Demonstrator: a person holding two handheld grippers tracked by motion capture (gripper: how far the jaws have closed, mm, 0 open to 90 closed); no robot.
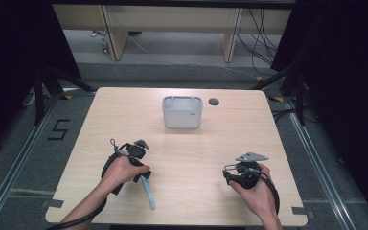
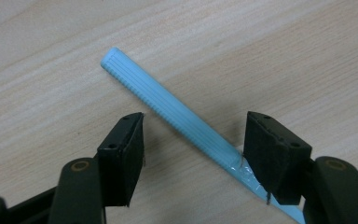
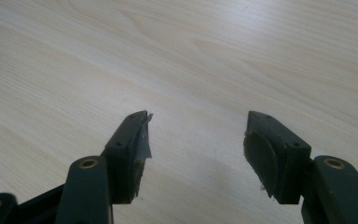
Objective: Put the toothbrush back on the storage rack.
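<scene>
The left gripper (image 2: 193, 154) straddles the blue ribbed stick (image 2: 168, 109) lying near the desk's (image 1: 182, 158) front edge, fingers apart, unclamped. Next, probably, closing squarely. The right gripper (image 3: 196, 149) idles with its fingers apart.

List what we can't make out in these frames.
- Blue ribbed stick: near end cut off by the bottom edge, left gripper view, behind the left tongs.
- Grey bin: inside hidden by its wall, label too small, high view.
- Right tongs: jaws hidden by the hand, high view.
</scene>
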